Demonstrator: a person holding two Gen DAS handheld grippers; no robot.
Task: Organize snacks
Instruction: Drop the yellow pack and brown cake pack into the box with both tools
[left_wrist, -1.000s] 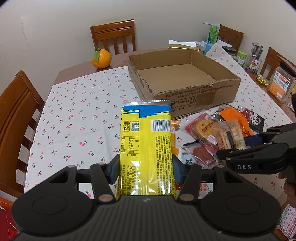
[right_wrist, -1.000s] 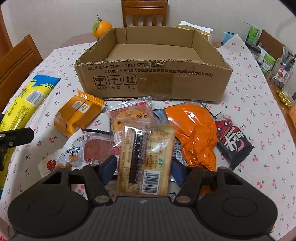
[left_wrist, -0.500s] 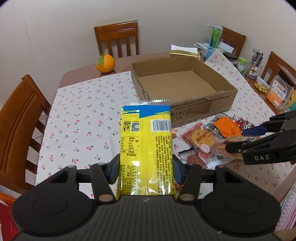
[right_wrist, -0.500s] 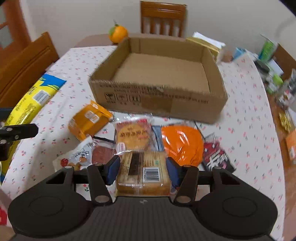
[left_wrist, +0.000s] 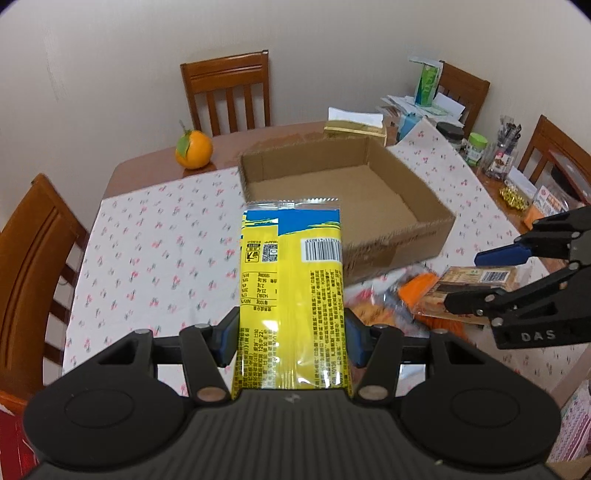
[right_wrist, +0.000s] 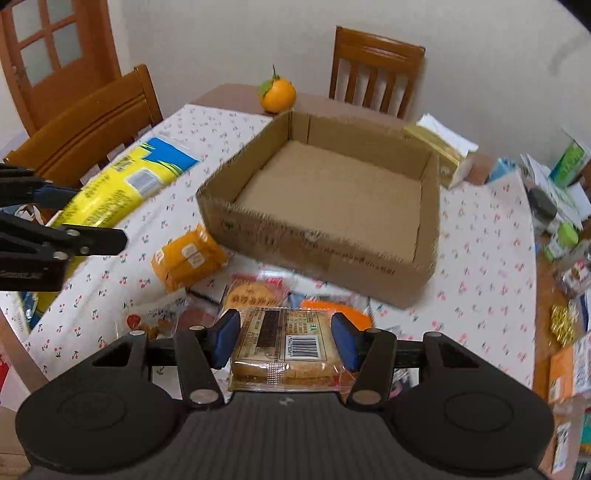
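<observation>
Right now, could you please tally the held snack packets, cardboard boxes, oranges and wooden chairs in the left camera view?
Held snack packets: 2, yellow packet, cake packet
Cardboard boxes: 1
Oranges: 1
Wooden chairs: 4
Total: 8

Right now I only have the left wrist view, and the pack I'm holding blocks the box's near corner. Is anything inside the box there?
Observer: No. The right wrist view shows the cardboard box floor bare all over.
Operator: Anything on the table hidden behind the yellow pack?
Observer: Yes, an orange packet lies on the tablecloth close to the box's near left corner.
Operator: Is the right gripper gripping squarely?
Observer: Both blue pads press the sides of the cake pack, barcode facing up.
</observation>
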